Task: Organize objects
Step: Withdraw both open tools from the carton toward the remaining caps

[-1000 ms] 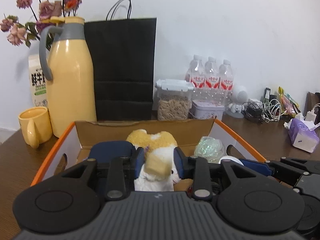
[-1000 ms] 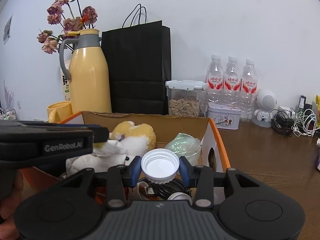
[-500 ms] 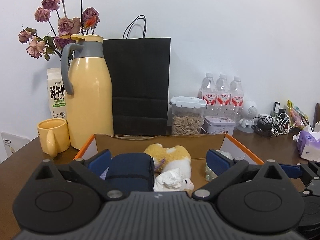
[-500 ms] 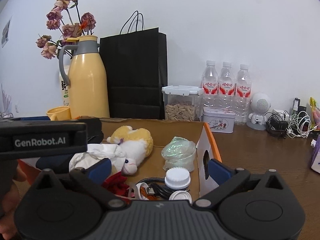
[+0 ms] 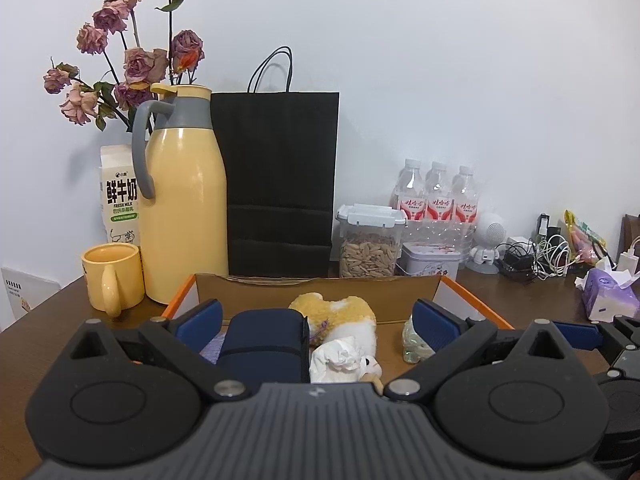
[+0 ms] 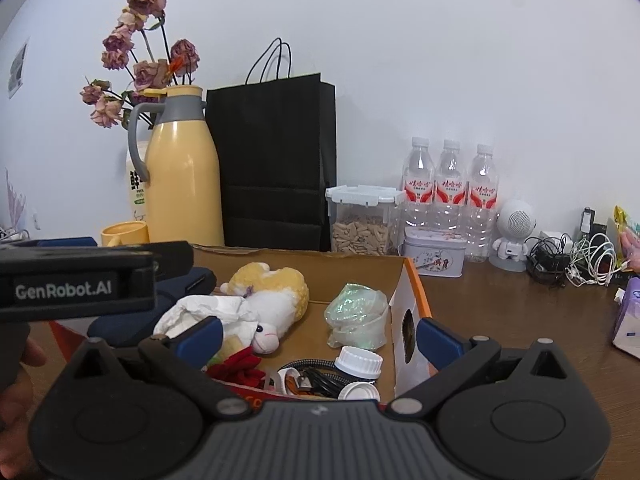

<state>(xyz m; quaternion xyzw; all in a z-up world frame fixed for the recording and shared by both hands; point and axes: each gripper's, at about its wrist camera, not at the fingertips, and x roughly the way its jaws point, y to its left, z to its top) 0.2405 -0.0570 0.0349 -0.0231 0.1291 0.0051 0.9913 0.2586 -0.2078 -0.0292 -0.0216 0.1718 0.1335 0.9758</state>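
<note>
You have a brown cardboard box with orange-edged white sides [image 6: 404,304] in front of you on the dark brown wooden table [image 6: 520,312]. Inside lie a yellow and white plush toy [image 6: 276,292], a navy blue fabric pouch [image 5: 262,344] on the left, a crumpled white tissue [image 5: 338,362] and an iridescent green-tinted plastic bag [image 6: 356,312]. Far left stands a pale yellow jug with a grey handle [image 5: 180,200], beside a matte black paper bag [image 5: 280,184].

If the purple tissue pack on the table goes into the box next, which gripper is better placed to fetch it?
Probably the right gripper: it stands open and empty on the box's right side, nearest the tissue pack. The left gripper, also open, sits farther left.
</note>
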